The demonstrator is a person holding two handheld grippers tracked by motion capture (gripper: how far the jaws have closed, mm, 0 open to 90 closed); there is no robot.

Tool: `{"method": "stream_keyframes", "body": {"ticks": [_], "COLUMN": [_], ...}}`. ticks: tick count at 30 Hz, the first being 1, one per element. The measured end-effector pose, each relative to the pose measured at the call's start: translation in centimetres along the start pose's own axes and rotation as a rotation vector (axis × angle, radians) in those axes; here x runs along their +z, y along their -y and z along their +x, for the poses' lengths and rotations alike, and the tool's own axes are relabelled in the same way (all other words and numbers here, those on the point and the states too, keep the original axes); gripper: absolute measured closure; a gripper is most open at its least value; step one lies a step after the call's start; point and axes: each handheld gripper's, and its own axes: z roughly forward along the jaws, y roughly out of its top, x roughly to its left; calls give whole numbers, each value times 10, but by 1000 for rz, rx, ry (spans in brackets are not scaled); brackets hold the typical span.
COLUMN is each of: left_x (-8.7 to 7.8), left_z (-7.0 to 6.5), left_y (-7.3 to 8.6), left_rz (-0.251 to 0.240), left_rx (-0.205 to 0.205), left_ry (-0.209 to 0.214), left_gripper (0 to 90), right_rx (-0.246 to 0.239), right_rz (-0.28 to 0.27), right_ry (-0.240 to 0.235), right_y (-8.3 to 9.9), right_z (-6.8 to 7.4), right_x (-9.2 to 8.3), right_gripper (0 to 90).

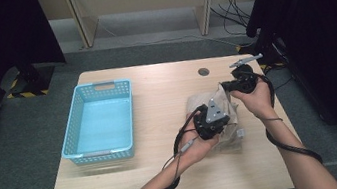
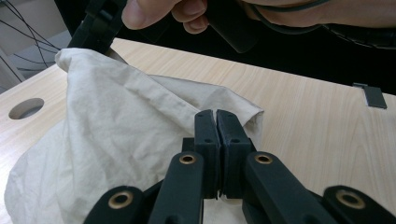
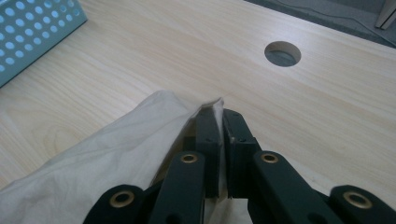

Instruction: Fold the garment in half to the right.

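Note:
A crumpled beige cloth (image 1: 197, 104) lies on the right half of the wooden table (image 1: 157, 101), partly lifted. In the high view my left gripper (image 1: 216, 113) grips it near its middle and my right gripper (image 1: 226, 86) holds its far edge. The left gripper view has my left gripper (image 2: 216, 113) shut on a fold of the cloth (image 2: 116, 135), with the other hand's gripper (image 2: 95, 28) pinching the fabric's raised corner beyond. In the right gripper view my right gripper (image 3: 218, 112) is shut on a corner of the cloth (image 3: 116, 154), a sliver of fabric pinched between the pads.
A light blue plastic basket (image 1: 68, 132) sits on the table's left half; its perforated wall (image 3: 32, 28) shows at the top left of the right gripper view. A round cable hole (image 1: 203, 71) is near the far edge. Black cables trail from both grippers over the front edge.

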Motion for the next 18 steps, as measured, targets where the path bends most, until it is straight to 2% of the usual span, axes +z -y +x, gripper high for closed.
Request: {"method": "stream_keyframes", "body": {"ticks": [18], "left_x": [10], "left_z": [-3], "left_y": [6], "left_rz": [18], "left_rx": [-2], "left_ry": [11], "left_gripper": [873], "right_rx": [36], "right_rz": [22], "right_ry": [12], "right_y": [18], "right_z": [-11], "right_x": [5], "right_gripper": [866]}}
